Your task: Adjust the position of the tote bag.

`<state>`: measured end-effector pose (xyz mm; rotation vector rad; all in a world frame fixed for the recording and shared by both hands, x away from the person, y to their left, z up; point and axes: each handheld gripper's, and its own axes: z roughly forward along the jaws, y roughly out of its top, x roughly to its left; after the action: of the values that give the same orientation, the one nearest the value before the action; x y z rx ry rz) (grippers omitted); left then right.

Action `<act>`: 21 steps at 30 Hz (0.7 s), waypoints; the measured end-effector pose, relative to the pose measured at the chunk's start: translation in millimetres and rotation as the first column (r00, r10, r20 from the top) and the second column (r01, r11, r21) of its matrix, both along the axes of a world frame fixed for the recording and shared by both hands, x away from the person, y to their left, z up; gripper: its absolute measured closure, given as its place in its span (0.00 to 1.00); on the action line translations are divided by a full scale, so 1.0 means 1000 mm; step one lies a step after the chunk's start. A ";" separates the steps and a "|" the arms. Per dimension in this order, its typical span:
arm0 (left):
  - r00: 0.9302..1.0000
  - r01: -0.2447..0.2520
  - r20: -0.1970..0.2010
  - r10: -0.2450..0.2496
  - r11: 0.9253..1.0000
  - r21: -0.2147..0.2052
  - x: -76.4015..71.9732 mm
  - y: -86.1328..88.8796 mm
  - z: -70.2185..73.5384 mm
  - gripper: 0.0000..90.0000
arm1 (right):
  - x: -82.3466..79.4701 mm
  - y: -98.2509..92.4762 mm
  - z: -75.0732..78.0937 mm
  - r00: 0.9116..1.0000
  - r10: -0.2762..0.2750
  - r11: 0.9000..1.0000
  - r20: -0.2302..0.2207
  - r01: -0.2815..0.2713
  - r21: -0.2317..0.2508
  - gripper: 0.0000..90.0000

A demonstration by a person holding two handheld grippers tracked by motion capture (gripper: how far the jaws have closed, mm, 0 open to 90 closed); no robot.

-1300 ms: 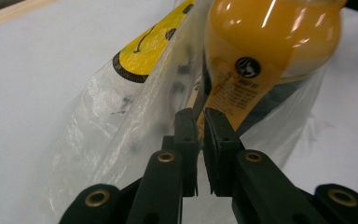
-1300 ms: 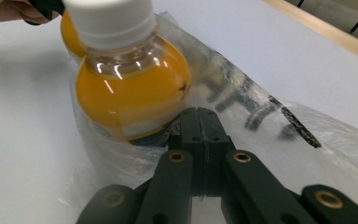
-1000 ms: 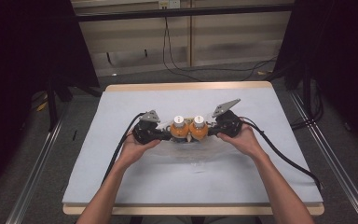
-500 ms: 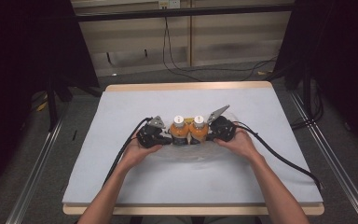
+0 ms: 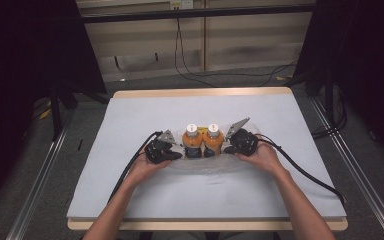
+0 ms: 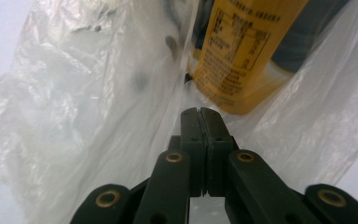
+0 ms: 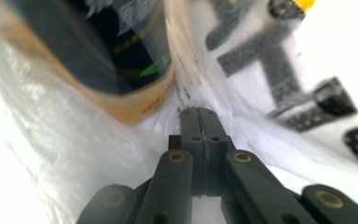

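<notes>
Two orange bottles with white caps (image 5: pixel 192 141) (image 5: pixel 213 140) stand side by side inside a clear plastic bag (image 5: pixel 205 162) at the middle of the table. My left gripper (image 5: pixel 177 152) is at the bag's left side, shut on the film. My right gripper (image 5: pixel 226 147) is at the bag's right side, also shut on the film. In the left gripper view the shut jaws (image 6: pixel 199 112) pinch the bag (image 6: pixel 88 107) just below a yellow-labelled bottle (image 6: pixel 242 51). In the right gripper view the shut jaws (image 7: pixel 199 112) hold the bag (image 7: pixel 51 140) beside a dark-labelled bottle (image 7: pixel 116 51).
A pale sheet (image 5: pixel 130 125) covers the wooden table (image 5: pixel 200 92). Black cables (image 5: pixel 305 172) trail from both grippers over the sheet towards the front corners. Beyond the table stand a dark frame and floor cables (image 5: pixel 195 70). A blurred dark shape (image 7: pixel 284 70) shows through the film.
Both hands have sunk a little towards the table, and the bag with its two bottles has come down with them. Both pairs of jaws stay shut.
</notes>
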<state>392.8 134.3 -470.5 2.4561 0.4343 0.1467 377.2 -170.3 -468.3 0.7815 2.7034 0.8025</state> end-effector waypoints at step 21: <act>0.994 -0.069 0.089 0.062 0.995 0.075 -0.002 0.013 0.003 1.00 | -0.016 -0.020 0.003 0.994 -0.031 0.984 0.106 0.050 -0.173 1.00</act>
<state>390.5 147.2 -468.0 2.5019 0.4797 0.3021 361.3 -190.4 -465.5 0.7313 2.6140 0.5686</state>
